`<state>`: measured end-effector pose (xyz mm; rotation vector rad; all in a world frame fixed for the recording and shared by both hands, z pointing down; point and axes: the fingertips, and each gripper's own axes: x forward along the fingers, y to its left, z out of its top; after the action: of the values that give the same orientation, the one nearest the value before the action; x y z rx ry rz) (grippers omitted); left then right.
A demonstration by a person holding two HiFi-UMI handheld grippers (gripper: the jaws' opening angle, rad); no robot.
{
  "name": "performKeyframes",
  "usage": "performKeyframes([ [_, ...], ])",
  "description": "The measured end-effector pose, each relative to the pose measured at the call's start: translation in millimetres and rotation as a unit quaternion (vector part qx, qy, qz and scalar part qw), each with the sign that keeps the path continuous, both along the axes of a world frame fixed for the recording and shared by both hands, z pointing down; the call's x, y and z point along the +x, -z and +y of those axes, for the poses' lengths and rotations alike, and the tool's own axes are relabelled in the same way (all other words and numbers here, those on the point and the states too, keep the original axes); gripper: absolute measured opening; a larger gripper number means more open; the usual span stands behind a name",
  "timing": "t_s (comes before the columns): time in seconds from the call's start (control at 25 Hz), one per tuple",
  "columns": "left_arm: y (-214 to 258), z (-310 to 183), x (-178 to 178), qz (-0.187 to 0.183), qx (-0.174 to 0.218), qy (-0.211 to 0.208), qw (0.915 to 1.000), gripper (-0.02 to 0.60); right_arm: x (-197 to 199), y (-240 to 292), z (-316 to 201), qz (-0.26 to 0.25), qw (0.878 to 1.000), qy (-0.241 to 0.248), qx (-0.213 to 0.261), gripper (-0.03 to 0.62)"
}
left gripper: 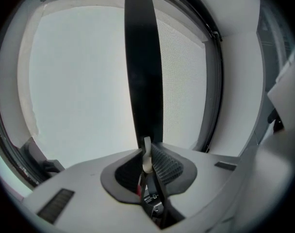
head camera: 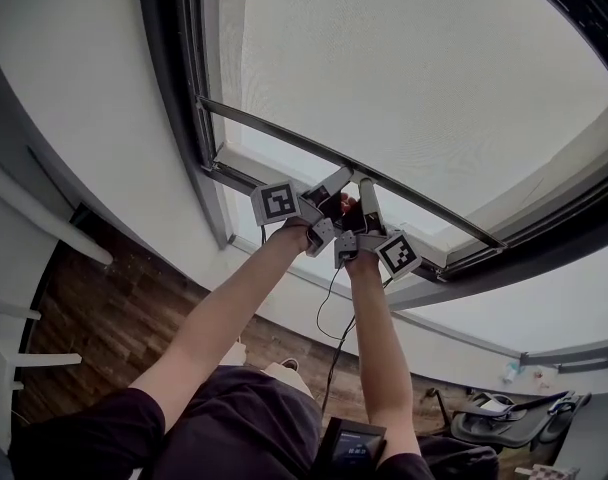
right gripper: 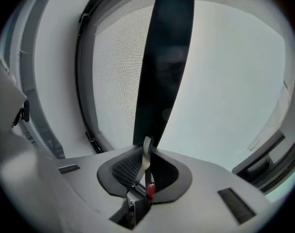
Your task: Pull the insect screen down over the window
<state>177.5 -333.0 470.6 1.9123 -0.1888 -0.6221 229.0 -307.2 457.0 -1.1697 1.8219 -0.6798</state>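
Grey mesh of the insect screen (head camera: 404, 78) fills the upper part of the window. Its dark bottom bar (head camera: 274, 133) crosses the head view on a slant, from upper left to lower right. A strip of uncovered glass lies between this bar and the lower window frame (head camera: 574, 218), so the screen is judged to be only part of the way down.

Position of the hand-held grippers:
- Both arms reach up from below and meet side by side near the middle of the bar.
- The left hand-held gripper (left gripper: 147, 147) has its jaws drawn close onto a thin pale pull tab (left gripper: 146, 155) at the bar's lower edge, with the pads pressing its two faces.
- The right hand-held gripper (right gripper: 146, 147) grips the same kind of pale tab in the same way.
- Neither hand is nearer; they share one grip point.

Key relation: the bar lies directly above and just beyond both sets of jaws. In each gripper view its long axis runs straight away between the pads, not across them. The pull must therefore go straight down, square to the bar, with both hands level so that the bar does not tilt in its side tracks.
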Motion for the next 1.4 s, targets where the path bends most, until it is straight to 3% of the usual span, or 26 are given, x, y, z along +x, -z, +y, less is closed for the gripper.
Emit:
performKeyframes([
  [1.04, -34, -4, 4, -0.008, 0.006, -0.002, 0.9999, 0.066, 4, -34, -3, -0.01, 1.0, -0.006, -0.007, 0.052],
  [1.4, -72, -4, 8, -0.023, -0.028, -0.001, 0.9993, 0.066, 8, -77, -5, -0.028, 0.999, -0.007, -0.045, 0.052],
])
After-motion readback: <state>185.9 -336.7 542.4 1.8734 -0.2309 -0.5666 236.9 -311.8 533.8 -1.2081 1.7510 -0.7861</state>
